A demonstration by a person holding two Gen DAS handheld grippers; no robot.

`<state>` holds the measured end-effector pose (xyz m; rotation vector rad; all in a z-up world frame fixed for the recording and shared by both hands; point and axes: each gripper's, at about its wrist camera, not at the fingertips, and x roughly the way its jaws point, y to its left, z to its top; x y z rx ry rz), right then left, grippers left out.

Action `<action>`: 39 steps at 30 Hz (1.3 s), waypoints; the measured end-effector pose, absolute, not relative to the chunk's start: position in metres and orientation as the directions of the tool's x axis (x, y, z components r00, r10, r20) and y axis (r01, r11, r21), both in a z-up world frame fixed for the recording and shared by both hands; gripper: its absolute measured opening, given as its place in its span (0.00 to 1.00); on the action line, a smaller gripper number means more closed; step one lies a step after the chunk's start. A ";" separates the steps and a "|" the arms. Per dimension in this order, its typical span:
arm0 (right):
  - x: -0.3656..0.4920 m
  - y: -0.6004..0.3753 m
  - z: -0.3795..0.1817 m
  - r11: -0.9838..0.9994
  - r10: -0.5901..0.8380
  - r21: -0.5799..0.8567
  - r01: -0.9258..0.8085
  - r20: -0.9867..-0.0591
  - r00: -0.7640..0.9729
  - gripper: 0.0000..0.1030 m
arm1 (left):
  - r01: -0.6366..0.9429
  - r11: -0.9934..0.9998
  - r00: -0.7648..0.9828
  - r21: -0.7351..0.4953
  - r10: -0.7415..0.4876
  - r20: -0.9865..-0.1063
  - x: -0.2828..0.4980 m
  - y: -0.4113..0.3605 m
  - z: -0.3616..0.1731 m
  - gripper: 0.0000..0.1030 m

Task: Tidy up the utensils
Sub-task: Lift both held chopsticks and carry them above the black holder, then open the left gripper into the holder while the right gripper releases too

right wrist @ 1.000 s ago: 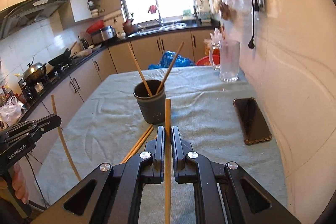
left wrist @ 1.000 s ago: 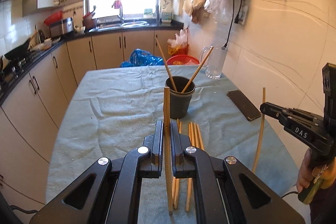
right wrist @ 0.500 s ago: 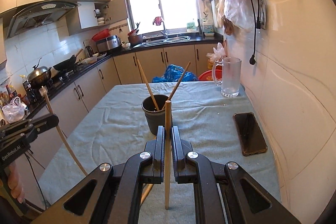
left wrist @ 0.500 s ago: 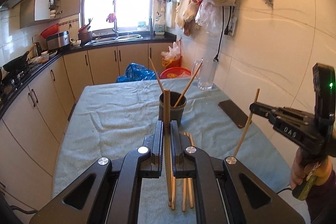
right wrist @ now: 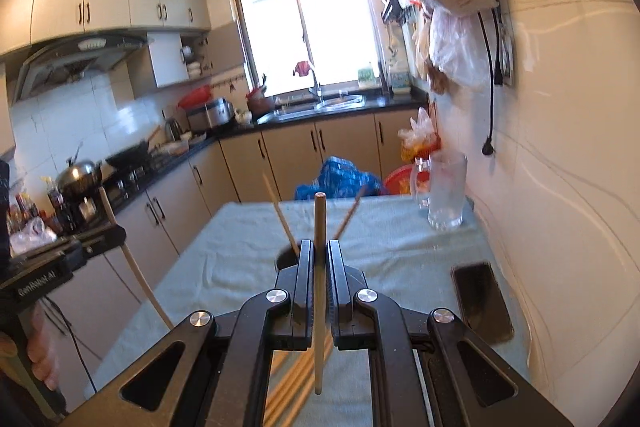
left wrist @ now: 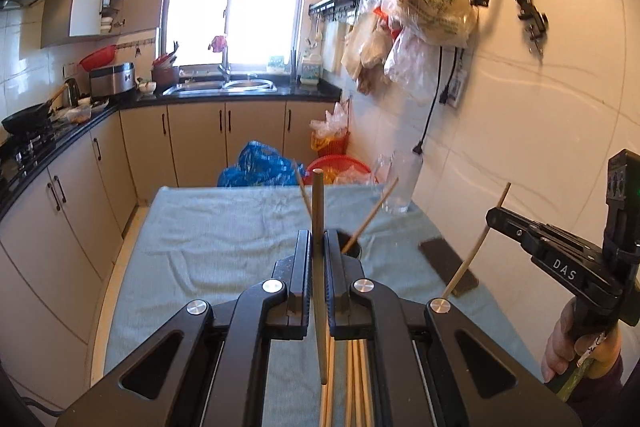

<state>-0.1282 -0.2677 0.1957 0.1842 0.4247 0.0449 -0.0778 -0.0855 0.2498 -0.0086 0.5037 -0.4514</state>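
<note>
Left wrist view shows the left tongs (left wrist: 318, 247) pinching one thin wooden chopstick (left wrist: 319, 267) upright above the dark round cup (left wrist: 352, 249), which stands on the desk covered with light blue cloth (left wrist: 224, 239). Right tongs (right wrist: 319, 255) pinch another wooden chopstick (right wrist: 319, 291) just before the same cup. Loose chopsticks (left wrist: 356, 379) lie on the cloth nearer than the cup; a black phone (right wrist: 482, 301) lies right of it.

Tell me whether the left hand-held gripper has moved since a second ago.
Yes. The left hand-held gripper has risen: the dark cup, earlier clear above its fingertips, now sits mostly hidden behind them. It holds its chopstick.
</note>
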 end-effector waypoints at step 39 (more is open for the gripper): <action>0.021 -0.308 0.164 0.922 0.064 0.369 0.116 -0.443 0.894 0.45 | 0.332 0.917 0.759 -0.221 -0.399 -0.515 0.065 -0.129 0.232 0.33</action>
